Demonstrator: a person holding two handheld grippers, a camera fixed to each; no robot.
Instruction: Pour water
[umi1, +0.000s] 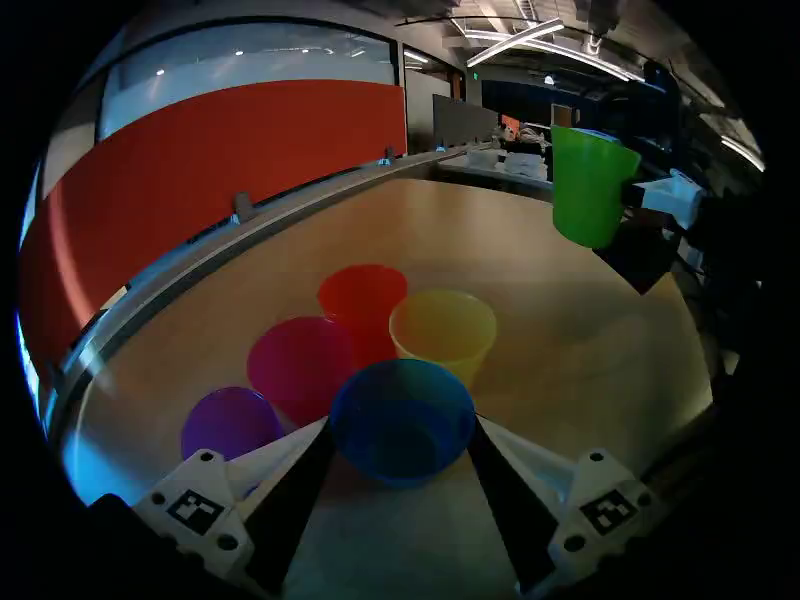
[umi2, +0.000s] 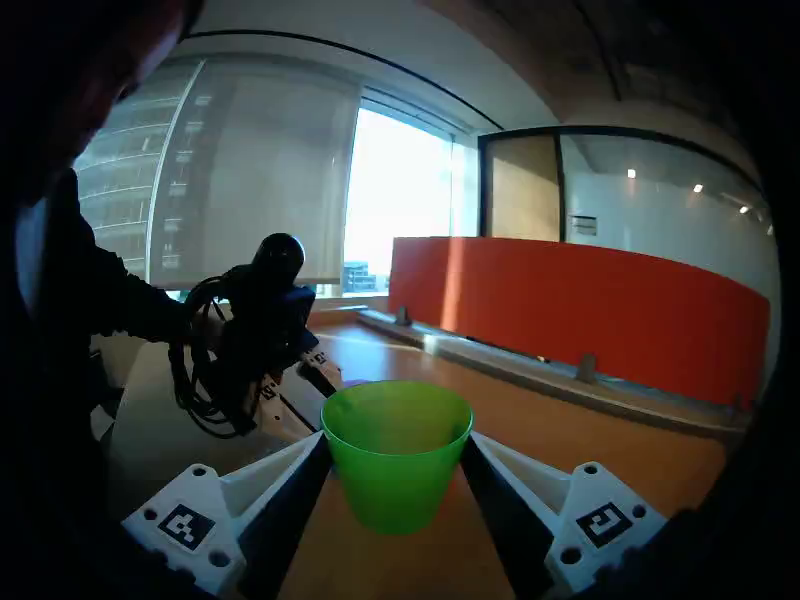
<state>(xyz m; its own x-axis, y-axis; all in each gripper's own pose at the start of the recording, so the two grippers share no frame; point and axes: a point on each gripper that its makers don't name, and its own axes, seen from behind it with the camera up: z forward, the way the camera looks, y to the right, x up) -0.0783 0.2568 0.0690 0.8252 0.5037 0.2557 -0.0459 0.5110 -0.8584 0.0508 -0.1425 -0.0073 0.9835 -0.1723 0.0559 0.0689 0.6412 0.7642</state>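
Pour setup
Right hand-held gripper clamps green plastic cup high, far right of blue plastic cup clamped in left hand-held gripper.

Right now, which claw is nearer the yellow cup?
Left: the left claw grips the blue cup beside the yellow cup; right claw holds the green cup aloft, farther off.

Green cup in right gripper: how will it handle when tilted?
The green cup looks empty, so probably light. Its thin translucent wall may flex under the right gripper's pinch. Tapered, smooth sides could slip downward.
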